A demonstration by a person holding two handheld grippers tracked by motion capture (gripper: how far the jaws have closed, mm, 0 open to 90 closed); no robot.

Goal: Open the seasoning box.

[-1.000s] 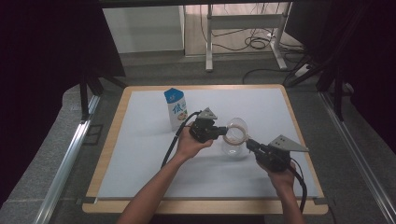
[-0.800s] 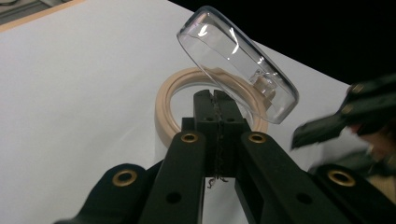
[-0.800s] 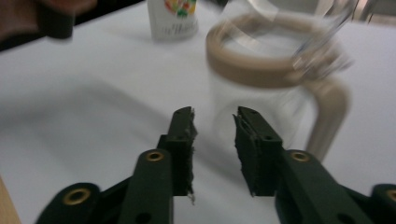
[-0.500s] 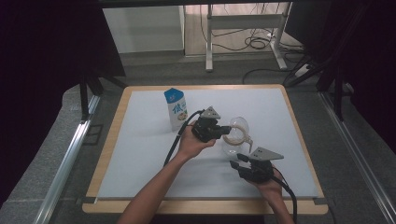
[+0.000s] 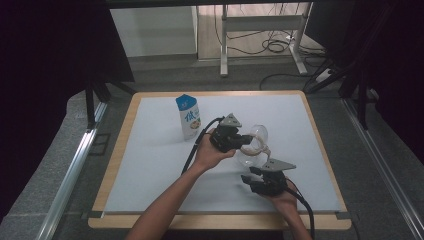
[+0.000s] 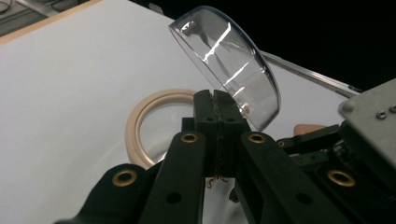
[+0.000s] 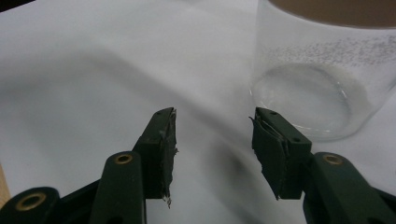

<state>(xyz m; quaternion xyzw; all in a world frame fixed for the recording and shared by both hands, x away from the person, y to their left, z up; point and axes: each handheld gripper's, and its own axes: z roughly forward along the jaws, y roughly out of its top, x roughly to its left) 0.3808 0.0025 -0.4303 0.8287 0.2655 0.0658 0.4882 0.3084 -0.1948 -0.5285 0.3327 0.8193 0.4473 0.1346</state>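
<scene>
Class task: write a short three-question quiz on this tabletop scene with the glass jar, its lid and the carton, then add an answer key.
1. True or false: the left gripper is shut on the edge of the clear lid.
2. What stands on the white mat beyond the left hand? A) a milk carton B) a kettle C) a bowl
3. Fill in: the right gripper has nothing between its jaws, and they stand ____.

Key
1. True; the lid is lifted and tilted above the glass jar, whose cream sealing ring shows below.
2. A, the milk carton.
3. Open; they have just been opening.
</scene>
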